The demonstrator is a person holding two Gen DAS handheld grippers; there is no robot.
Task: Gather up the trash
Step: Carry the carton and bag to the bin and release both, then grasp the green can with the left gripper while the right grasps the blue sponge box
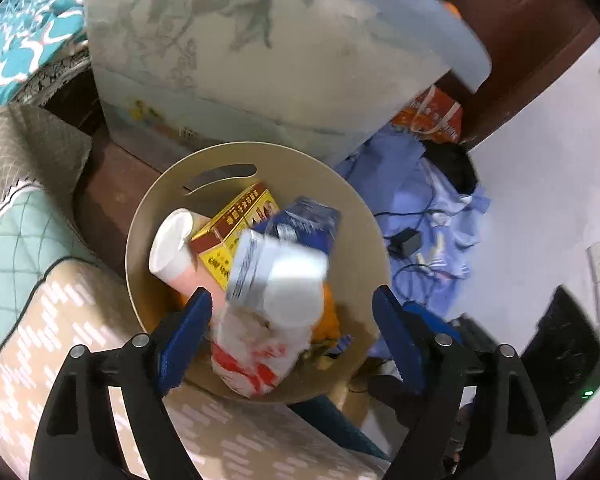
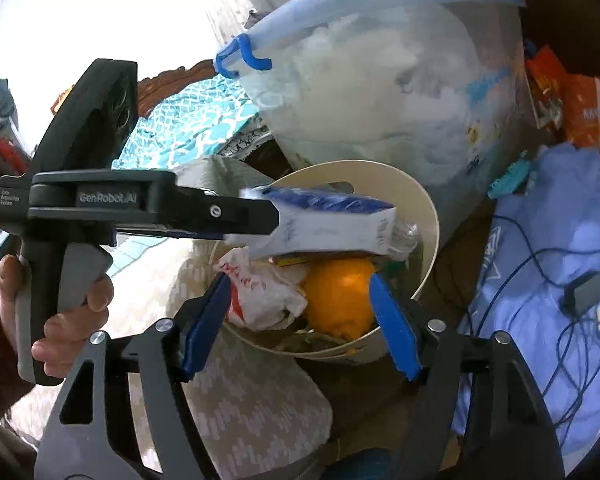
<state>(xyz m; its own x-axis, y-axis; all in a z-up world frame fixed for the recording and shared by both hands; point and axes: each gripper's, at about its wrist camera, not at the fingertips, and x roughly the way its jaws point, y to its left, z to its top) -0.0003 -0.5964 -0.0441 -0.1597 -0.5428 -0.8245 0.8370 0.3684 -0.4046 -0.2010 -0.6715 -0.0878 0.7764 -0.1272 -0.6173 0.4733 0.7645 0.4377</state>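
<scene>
Trash bin (image 1: 172,184), beige, is set on the floor against a lidded storage box (image 1: 260,60). Blue-white carton (image 1: 276,264), blurred, is seen over it between the parted, non-gripping left gripper (image 1: 288,336) jaws. Right gripper (image 2: 300,320) hovers unclenched, empty, near the orange (image 2: 340,292), presumably waiting.

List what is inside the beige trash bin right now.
In the beige bin: a white paper cup, a yellow-and-red carton, a blue-and-white box on top, a red-printed white bag and an orange fruit. Anything lower down is covered.
</scene>
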